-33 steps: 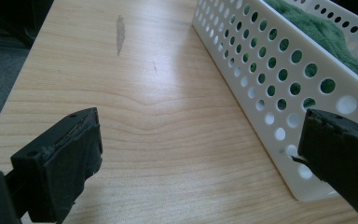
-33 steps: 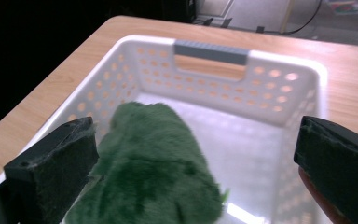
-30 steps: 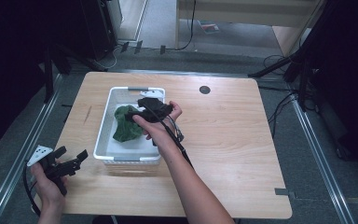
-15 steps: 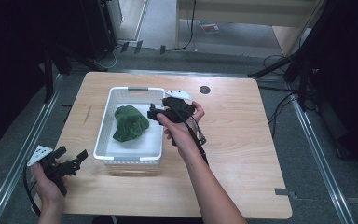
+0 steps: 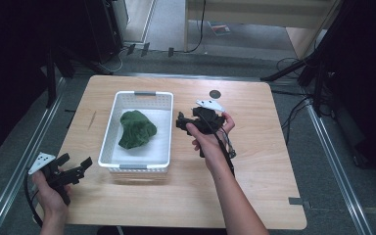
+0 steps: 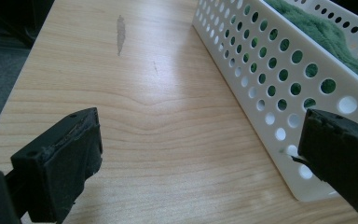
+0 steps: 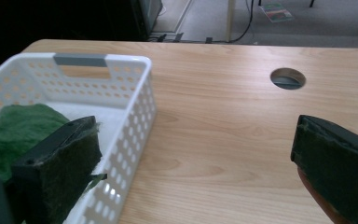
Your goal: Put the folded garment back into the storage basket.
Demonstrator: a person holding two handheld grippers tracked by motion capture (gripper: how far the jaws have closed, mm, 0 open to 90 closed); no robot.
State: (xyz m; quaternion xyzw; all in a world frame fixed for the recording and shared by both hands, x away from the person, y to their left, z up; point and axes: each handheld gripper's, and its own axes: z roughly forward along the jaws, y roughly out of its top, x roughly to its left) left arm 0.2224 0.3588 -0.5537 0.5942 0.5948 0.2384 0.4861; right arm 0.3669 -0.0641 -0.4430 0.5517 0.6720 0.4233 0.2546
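A white perforated basket (image 5: 108, 132) stands on the wooden table, left of centre. A crumpled green cloth (image 5: 137, 128) lies inside it. My right gripper (image 5: 180, 122) hovers just right of the basket's right wall, open and empty, its jaws pointing toward the basket. In the right gripper view the basket (image 7: 140, 93) and the cloth (image 7: 14, 135) sit at the left, with my right gripper (image 7: 191, 163) spread wide over bare wood. My left gripper (image 5: 76, 164) is open at the table's near left corner. Its own view shows my left gripper (image 6: 200, 163) beside the basket wall (image 6: 261, 70), with the cloth (image 6: 317, 32) behind the wall.
A round cable hole (image 5: 215, 93) lies in the tabletop behind the right hand, also visible as the hole (image 7: 287, 78) in the right gripper view. A dark streak (image 6: 120, 32) marks the wood left of the basket. Metal rails run along both sides of the table.
My right gripper has moved right, from over the green cloth to outside the basket, and the cloth stays in the basket. The left gripper has not moved.
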